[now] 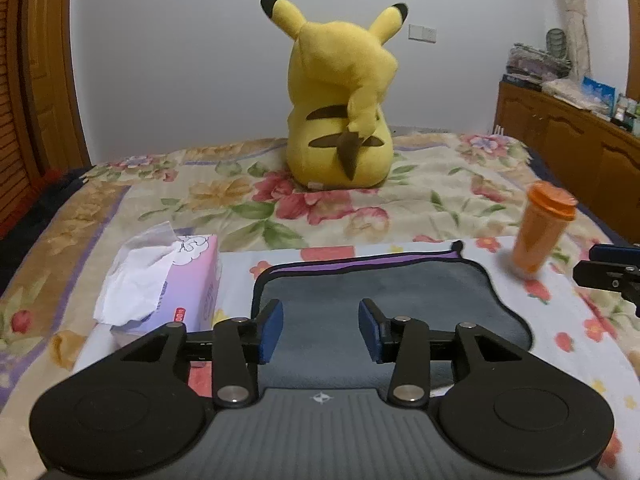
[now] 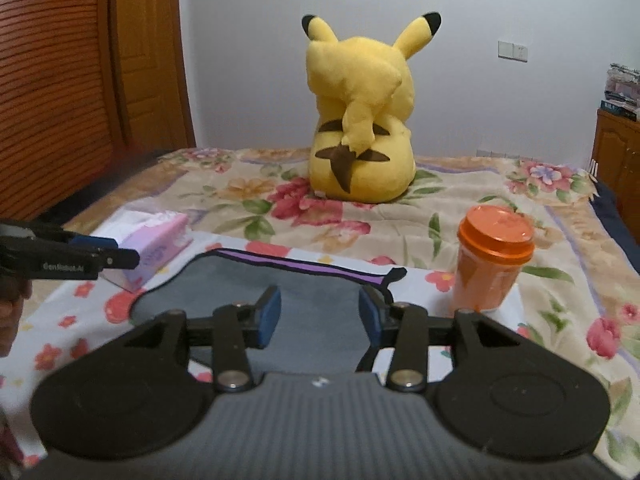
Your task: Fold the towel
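Above grey towel (image 1: 372, 292), left claw (image 1: 321, 330), right claw (image 2: 320, 316), both spread wide, empty

Low in the frame we see our left gripper (image 1: 321, 330) with its blue pads spread wide above the grey towel (image 1: 376, 284), whose purple-edged far hem runs across the centre. At centre left a pink tissue box (image 1: 176, 280) lies just beside the towel. An orange cup (image 1: 540, 230) stands at right, a yellow plush (image 1: 344, 96) at upper centre on the floral bedspread (image 1: 420, 200). Our right gripper (image 1: 612, 270) pokes in at the right edge.
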`<move>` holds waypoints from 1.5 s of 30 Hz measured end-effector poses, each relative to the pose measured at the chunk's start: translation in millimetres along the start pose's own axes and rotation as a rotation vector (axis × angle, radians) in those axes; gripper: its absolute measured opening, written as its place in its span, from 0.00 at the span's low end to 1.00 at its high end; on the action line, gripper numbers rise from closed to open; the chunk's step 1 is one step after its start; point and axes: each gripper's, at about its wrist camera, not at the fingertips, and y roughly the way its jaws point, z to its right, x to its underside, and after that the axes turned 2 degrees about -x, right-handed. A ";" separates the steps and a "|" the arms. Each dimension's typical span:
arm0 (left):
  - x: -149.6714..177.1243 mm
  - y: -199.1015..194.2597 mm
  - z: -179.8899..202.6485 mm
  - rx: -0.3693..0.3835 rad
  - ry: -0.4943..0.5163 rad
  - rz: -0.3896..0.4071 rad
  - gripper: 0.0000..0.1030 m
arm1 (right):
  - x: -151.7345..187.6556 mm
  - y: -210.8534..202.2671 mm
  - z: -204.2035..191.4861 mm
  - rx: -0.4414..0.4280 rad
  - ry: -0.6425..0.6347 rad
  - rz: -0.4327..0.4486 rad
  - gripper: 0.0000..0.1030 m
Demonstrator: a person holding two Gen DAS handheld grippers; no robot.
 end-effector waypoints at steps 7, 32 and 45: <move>-0.1 -49.6 8.0 -0.009 0.009 0.025 0.71 | -1.6 -37.6 -11.8 0.001 0.031 0.031 0.61; 13.1 -173.3 37.9 -0.072 0.042 0.152 1.00 | -1.7 -127.1 -46.4 0.015 0.026 0.142 1.00; 36.4 -191.4 57.0 -0.118 0.055 0.135 1.00 | 18.0 -152.1 -51.4 0.035 0.057 0.156 1.00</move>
